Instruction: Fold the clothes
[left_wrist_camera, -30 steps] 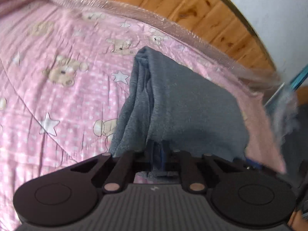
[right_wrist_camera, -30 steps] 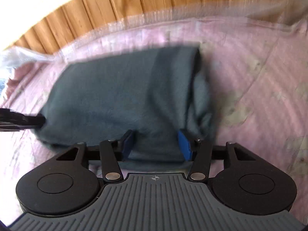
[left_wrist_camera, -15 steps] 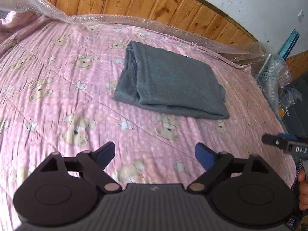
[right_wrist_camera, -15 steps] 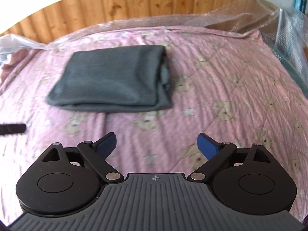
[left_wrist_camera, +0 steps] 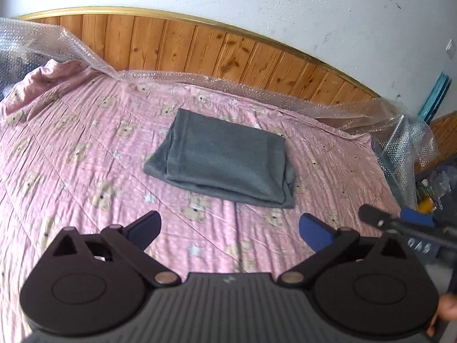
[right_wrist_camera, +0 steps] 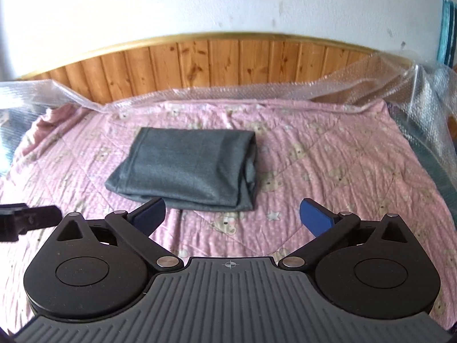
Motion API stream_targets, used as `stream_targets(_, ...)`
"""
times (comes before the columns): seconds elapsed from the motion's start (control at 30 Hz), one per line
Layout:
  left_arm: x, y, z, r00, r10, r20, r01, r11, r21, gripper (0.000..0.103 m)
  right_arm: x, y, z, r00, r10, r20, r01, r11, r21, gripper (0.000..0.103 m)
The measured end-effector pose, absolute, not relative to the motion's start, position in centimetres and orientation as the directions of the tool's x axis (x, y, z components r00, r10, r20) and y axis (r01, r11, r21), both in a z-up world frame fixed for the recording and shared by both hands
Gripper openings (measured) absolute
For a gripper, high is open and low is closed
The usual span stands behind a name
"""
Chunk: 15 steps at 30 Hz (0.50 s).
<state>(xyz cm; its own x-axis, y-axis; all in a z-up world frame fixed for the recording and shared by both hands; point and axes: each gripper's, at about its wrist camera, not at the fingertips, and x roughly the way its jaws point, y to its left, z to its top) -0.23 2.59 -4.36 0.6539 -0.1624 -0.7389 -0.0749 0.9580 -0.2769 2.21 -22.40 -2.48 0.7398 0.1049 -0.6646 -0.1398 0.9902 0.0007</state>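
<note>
left tongs (left_wrist_camera: 230, 227) released, jaws just spread, nothing between | right tongs (right_wrist_camera: 231, 214) likewise | grey garment (right_wrist_camera: 185, 168) folded on bed (right_wrist_camera: 342, 171), 12 o'clock | withdraw clear, don't snag the fold

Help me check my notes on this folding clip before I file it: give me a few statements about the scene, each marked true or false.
1. The grey garment lies folded on the pink bedspread. True.
2. The left gripper is shut on the garment. False: its jaws stand wide open with nothing between them, having just been opening.
3. The right gripper is open and clear of the garment. True; its jaws have also just been opening.
4. The bedspread is plain white. False: it is pink with bears and stars.
5. Bubble wrap runs along the wooden headboard. True.
</note>
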Motion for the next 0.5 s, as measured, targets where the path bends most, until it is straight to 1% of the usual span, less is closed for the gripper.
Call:
stream_targets(0.13,-1.9,-1.1,-2.9,0.667,-0.167,-0.726,-0.055,0.961,-0.272,0.103,0.2,-24.9,-2.9,0.735,0.123,-0.666,-0.133,0.99,0.036,0.101)
stream_targets(0.27,-3.0,-4.2,-3.2,0.642,-0.176,-0.746,-0.037,0.965,-0.259,0.103,-1.6,-27.1,-2.9,0.737,0.147,-0.66,-0.135,0.988,0.069,0.101)
stream_targets(0.37,-3.9,-6.1,-3.4,0.631,-0.136,-0.764,-0.063,0.972,-0.225,0.103,-2.7,-28.3,-2.8,0.74,0.148,-0.656,-0.13,0.989,0.077,0.101)
stream_targets(0.5,-4.5,-7.7,-3.3,0.618,-0.098,-0.78,-0.055,0.984,-0.167,0.103,-4.0,-29.0,-2.8,0.744,0.144,-0.652,-0.129,0.989,0.071,0.101)
